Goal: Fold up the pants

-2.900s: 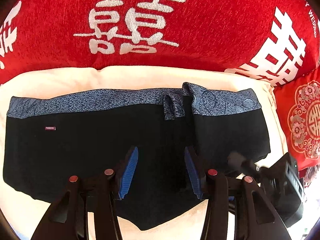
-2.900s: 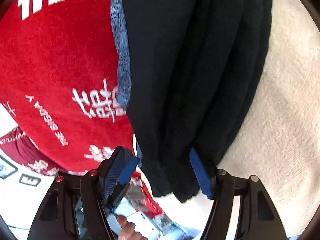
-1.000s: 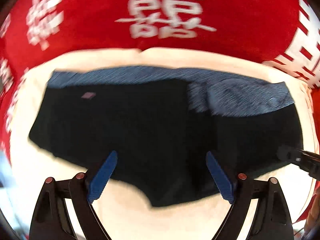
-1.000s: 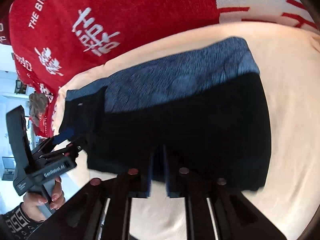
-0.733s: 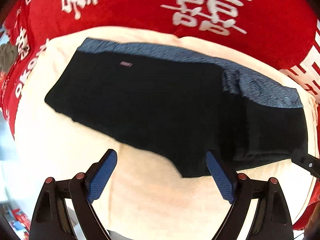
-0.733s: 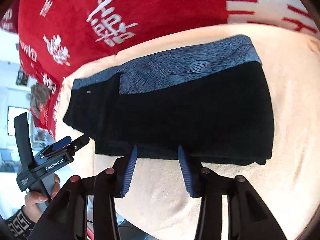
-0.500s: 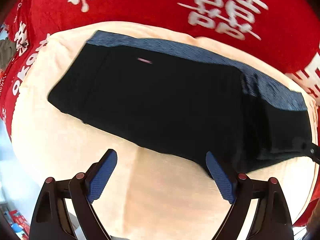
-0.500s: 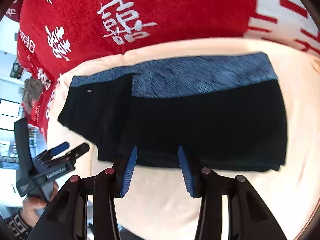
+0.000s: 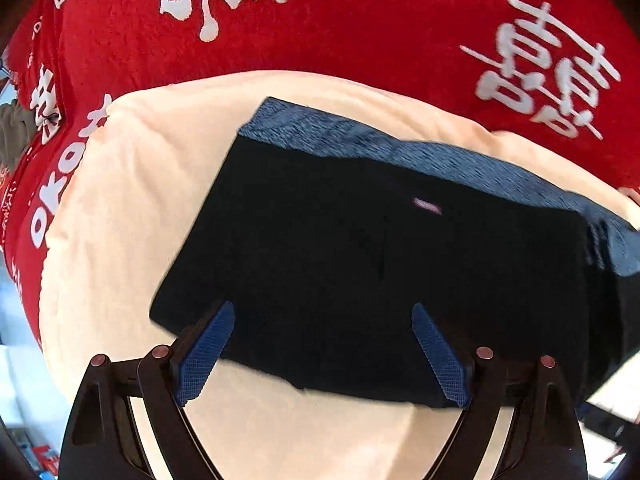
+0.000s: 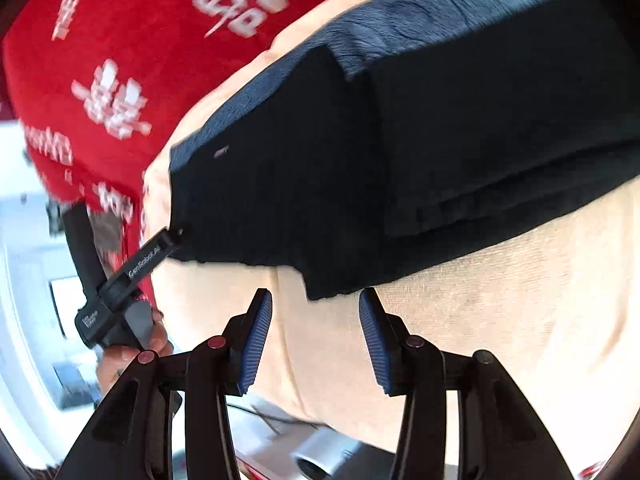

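The black pants (image 9: 360,264) with a blue patterned waistband (image 9: 400,152) lie partly folded on a cream towel (image 9: 132,208). The right part is folded over the middle (image 10: 500,120). My left gripper (image 9: 322,356) is open, its blue pads over the pants' near left hem. From the right wrist view the left gripper (image 10: 160,246) touches the pants' left corner. My right gripper (image 10: 316,336) is open and empty, just below the pants' near edge (image 10: 332,288).
A red blanket with white characters (image 9: 360,20) lies under and behind the towel. The towel's near edge (image 10: 320,408) drops off to a floor with cables and a grey object (image 10: 320,456). A hand (image 10: 120,356) holds the left gripper.
Both grippers have moved left and closer to the pants. The left gripper now reaches the pants' left hem. The right gripper opened about a second ago and stays open.
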`<move>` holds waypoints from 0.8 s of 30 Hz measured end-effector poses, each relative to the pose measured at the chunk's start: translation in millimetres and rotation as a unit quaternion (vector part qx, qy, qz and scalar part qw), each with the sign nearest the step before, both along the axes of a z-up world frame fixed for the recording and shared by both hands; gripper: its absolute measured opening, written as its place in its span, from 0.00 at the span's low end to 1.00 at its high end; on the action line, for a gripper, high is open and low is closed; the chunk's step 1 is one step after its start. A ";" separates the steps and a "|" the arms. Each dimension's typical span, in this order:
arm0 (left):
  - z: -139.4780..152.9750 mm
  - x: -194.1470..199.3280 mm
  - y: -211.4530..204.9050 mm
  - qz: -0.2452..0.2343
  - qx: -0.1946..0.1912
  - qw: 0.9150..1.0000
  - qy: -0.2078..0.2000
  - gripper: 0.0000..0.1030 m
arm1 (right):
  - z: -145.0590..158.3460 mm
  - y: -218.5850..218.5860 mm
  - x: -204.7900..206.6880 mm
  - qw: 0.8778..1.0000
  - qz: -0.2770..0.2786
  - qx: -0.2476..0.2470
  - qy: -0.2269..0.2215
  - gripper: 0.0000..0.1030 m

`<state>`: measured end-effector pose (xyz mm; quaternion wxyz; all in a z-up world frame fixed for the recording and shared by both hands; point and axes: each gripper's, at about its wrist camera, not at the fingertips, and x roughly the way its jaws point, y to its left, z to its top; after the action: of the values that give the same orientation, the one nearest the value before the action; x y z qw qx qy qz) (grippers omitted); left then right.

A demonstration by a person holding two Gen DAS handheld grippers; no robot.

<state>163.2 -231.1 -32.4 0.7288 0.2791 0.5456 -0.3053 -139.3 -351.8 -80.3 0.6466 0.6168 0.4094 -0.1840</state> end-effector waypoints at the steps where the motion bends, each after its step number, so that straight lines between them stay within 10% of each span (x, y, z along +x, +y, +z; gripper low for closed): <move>1: -3.8 3.0 -0.3 -0.003 0.004 1.000 -0.004 0.89 | -5.1 -3.0 1.6 1.000 -0.011 0.002 0.000 0.44; 3: -18.3 9.1 2.0 -0.012 0.032 0.999 -0.020 0.89 | -13.8 -2.0 3.4 0.999 0.011 -0.012 0.040 0.16; 8: -15.3 14.1 15.2 -0.013 0.026 0.999 -0.013 0.89 | 9.6 14.1 8.0 0.993 0.098 -0.032 0.060 0.17; 13: -2.8 24.6 11.0 0.002 -0.003 1.000 0.001 0.89 | 38.9 -28.6 70.1 0.984 0.121 -0.120 0.044 0.39; 24: -27.4 34.8 19.6 -0.018 -0.011 1.000 0.001 0.92 | -31.1 -47.1 247.2 0.956 0.206 -0.187 0.097 0.39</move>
<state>198.0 -211.5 -59.8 0.7256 0.2808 0.5379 -0.3245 107.9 -398.9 -111.4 0.7319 0.3659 0.5463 -0.1788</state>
